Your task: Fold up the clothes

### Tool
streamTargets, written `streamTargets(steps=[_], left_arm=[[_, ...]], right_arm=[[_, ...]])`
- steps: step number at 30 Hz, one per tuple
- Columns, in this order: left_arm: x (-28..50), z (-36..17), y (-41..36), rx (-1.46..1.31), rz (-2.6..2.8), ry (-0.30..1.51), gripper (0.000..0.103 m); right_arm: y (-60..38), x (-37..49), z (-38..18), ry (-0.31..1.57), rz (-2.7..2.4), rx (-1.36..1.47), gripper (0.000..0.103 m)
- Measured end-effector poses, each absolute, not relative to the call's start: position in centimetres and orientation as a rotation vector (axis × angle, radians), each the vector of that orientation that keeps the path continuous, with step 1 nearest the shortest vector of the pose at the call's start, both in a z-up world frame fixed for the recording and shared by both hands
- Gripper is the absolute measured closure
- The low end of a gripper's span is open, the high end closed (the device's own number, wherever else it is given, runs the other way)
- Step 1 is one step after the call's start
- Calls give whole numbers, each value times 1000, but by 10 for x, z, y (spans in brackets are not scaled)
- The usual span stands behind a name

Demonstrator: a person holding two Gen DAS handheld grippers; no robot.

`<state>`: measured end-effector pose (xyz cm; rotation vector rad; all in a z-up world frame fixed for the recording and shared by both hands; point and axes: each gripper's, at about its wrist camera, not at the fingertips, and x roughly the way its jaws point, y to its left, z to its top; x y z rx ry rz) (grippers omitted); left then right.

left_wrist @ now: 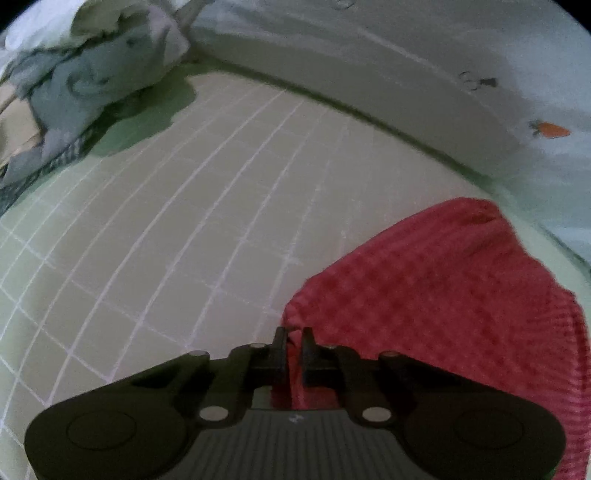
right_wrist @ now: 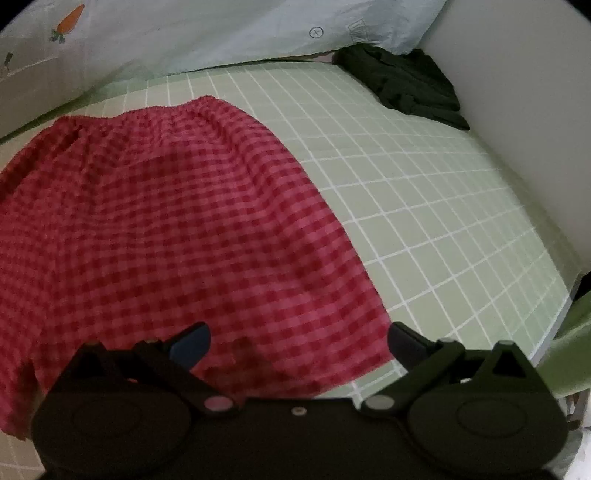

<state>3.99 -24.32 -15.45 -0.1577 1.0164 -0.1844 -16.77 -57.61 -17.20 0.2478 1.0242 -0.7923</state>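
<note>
A red and pink checked garment point(right_wrist: 155, 221) lies spread on a green bed sheet with a white grid point(right_wrist: 424, 206). Its gathered waistband is at the far side. In the left wrist view the garment point(left_wrist: 443, 295) fills the lower right, and my left gripper point(left_wrist: 293, 336) is shut on its near left corner. My right gripper point(right_wrist: 299, 343) is open, its fingers spread wide just above the garment's near right hem, with nothing between them.
A pile of grey and pale clothes point(left_wrist: 85, 85) lies at the far left of the bed. A dark green garment point(right_wrist: 402, 81) is bunched in the far right corner. A pale pillow with a carrot print point(right_wrist: 207, 29) lines the far edge. A white wall point(right_wrist: 535, 110) bounds the right.
</note>
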Motion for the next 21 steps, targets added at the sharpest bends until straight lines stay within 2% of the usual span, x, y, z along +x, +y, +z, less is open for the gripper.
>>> streamTargets(steps=[11,19,20,21], left_arm=[[-18,-109,-361,-112,-366,907,97],[-96,-124,-480,-10,-567,1015,96],[-106,-129,-492,20,-574,1037,91],[-117,-135,-504,51,-581,1059,90]], right_arm=[[-623,-198,-171,965,-783,289,0],[-677,-249,-167,942,-767,314,0],[-683,-256,-169,946,-765,320,0],[-689,-263,-170,950,-764,326,0]])
